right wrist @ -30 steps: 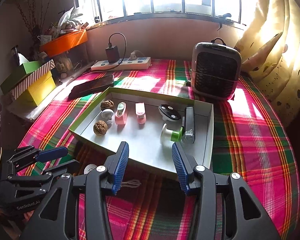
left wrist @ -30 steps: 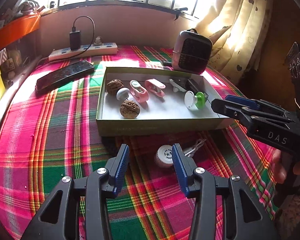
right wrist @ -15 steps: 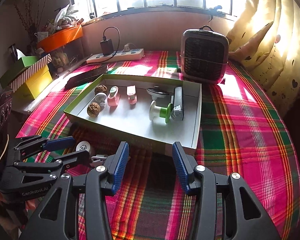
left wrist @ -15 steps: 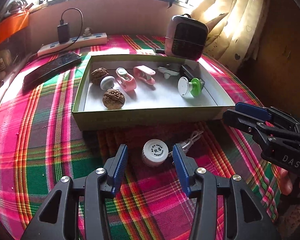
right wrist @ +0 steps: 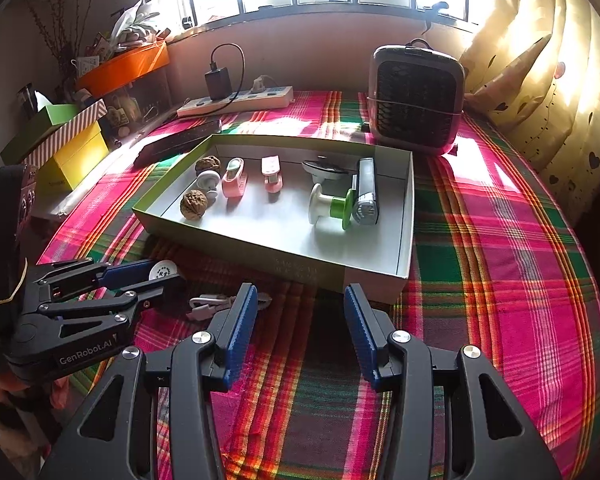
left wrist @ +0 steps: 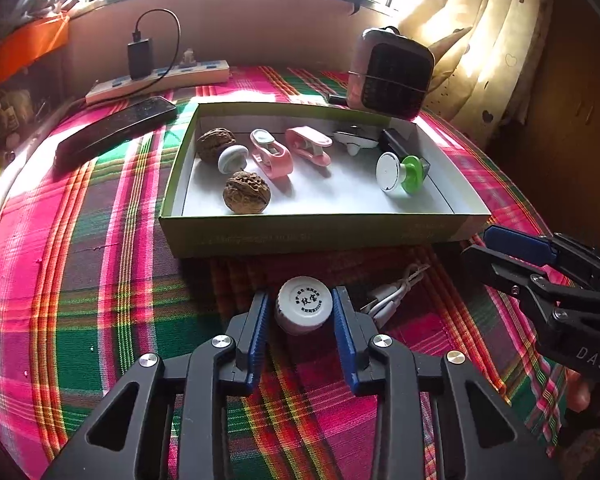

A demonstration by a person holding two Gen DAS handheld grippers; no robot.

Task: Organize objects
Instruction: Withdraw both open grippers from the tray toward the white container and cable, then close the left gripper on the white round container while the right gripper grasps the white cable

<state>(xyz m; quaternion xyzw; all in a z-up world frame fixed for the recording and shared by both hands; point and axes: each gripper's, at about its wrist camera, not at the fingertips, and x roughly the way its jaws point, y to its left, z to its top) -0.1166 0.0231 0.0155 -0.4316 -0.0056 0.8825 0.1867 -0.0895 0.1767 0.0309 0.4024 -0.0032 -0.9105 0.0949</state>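
From the left wrist, the left gripper [left wrist: 300,310] has just been closing and now brackets the white round cap [left wrist: 303,308] lying before the box [left wrist: 320,232], while the right wrist view shows the right gripper [right wrist: 300,308] parted, empty, farther off.

A table covered by a pink, green and red plaid cloth [right wrist: 500,240] carries everything. Toward its far edge, below the window, lie a white power strip [right wrist: 236,102] with a black charger plugged in, and a dark phone [left wrist: 116,130] just in front of it. A small grilled heater [right wrist: 414,98] stands near the far right corner. In the middle sits a shallow open cardboard box [left wrist: 320,232]. Near the front edge, just before the box, a small white round-capped jar [left wrist: 303,308] and a coiled white cable [left wrist: 392,290] rest on the cloth.
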